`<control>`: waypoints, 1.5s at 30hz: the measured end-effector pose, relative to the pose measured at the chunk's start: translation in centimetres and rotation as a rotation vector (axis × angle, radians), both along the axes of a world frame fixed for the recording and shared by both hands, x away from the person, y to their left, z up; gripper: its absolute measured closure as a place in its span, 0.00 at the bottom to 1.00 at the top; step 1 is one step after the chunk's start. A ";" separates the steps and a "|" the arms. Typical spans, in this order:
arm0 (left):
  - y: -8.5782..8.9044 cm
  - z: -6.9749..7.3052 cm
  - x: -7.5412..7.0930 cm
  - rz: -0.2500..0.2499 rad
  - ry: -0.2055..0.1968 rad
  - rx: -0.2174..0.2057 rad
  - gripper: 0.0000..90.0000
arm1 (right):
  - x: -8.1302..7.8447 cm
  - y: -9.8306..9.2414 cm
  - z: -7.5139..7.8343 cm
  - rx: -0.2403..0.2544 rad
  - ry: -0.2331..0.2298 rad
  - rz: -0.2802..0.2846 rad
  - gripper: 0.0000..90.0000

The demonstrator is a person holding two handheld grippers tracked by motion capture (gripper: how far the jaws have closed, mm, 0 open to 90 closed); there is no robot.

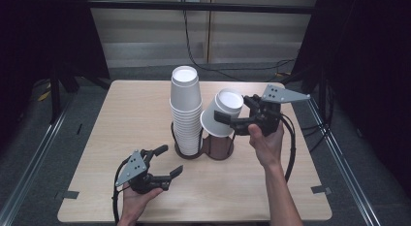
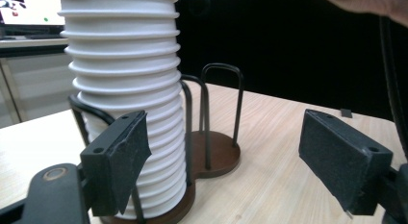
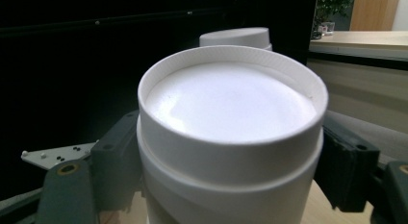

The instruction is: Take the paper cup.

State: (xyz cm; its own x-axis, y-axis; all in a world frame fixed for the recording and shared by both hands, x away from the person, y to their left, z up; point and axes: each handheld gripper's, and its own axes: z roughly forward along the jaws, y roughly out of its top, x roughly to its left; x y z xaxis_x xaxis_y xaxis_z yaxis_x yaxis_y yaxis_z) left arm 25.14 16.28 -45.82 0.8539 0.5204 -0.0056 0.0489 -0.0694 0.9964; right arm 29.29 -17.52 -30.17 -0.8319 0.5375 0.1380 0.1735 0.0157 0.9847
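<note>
Right gripper [image 1: 227,120] is clamped on an upside-down white paper cup [image 1: 221,112], tilted above the empty right ring of the brown holder [image 1: 219,147]. Left gripper [image 1: 168,160], jaws apart and empty, sits near-left of the cup stack [image 1: 185,109].

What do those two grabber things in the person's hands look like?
Both the left gripper and the right gripper are black, each with two jaws tipped by flat, rough dark pads. Each carries a grey three-cornered plate dotted with small holes, and trails black cable. The forearms are bare.
</note>
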 end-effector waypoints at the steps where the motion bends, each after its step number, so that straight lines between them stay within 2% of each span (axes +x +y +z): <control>1: 0.0 0.0 0.0 -0.008 0.004 0.006 0.19 | -0.1 0.2 -0.3 -0.005 0.001 0.005 0.24; 5: -0.3 0.1 0.0 -0.019 0.009 0.010 0.18 | -0.6 0.8 -1.9 -0.007 0.016 0.024 0.24; 9: -0.4 0.3 -0.1 -0.028 -0.003 0.023 0.18 | -0.9 1.3 -3.6 -0.003 0.036 0.035 0.24; 12: -0.6 0.3 -0.2 -0.034 0.001 -0.001 0.18 | -1.4 1.7 -4.6 0.005 0.043 0.048 0.24; 13: -0.6 0.3 -0.2 -0.042 -0.007 0.018 0.18 | -1.5 1.8 -4.9 0.002 0.046 0.050 0.24; 16: -0.8 0.2 -0.5 -0.060 -0.022 0.014 0.17 | -1.9 2.2 -5.9 -0.017 0.052 0.054 0.24; 20: -1.0 0.1 -0.7 -0.063 -0.029 0.028 0.17 | -2.2 2.3 -7.2 0.003 0.071 0.061 0.24; 27: -1.4 0.0 -0.8 -0.079 -0.027 0.019 0.17 | -2.8 3.0 -8.4 0.003 0.072 0.080 0.24; 33: -2.1 -0.2 -0.9 -0.115 -0.023 0.018 0.17 | -2.9 3.8 -9.9 -0.005 0.098 0.088 0.24; 40: -2.7 -0.3 -0.8 -0.139 -0.014 0.023 0.16 | -3.1 4.4 -11.1 0.007 0.114 0.106 0.24; 43: -3.0 -0.3 -0.8 -0.152 -0.002 0.005 0.16 | -3.2 4.7 -11.5 0.013 0.125 0.115 0.24; 45: -3.3 -0.2 -0.9 -0.151 -0.012 0.011 0.17 | -3.1 4.9 -11.7 0.026 0.137 0.126 0.24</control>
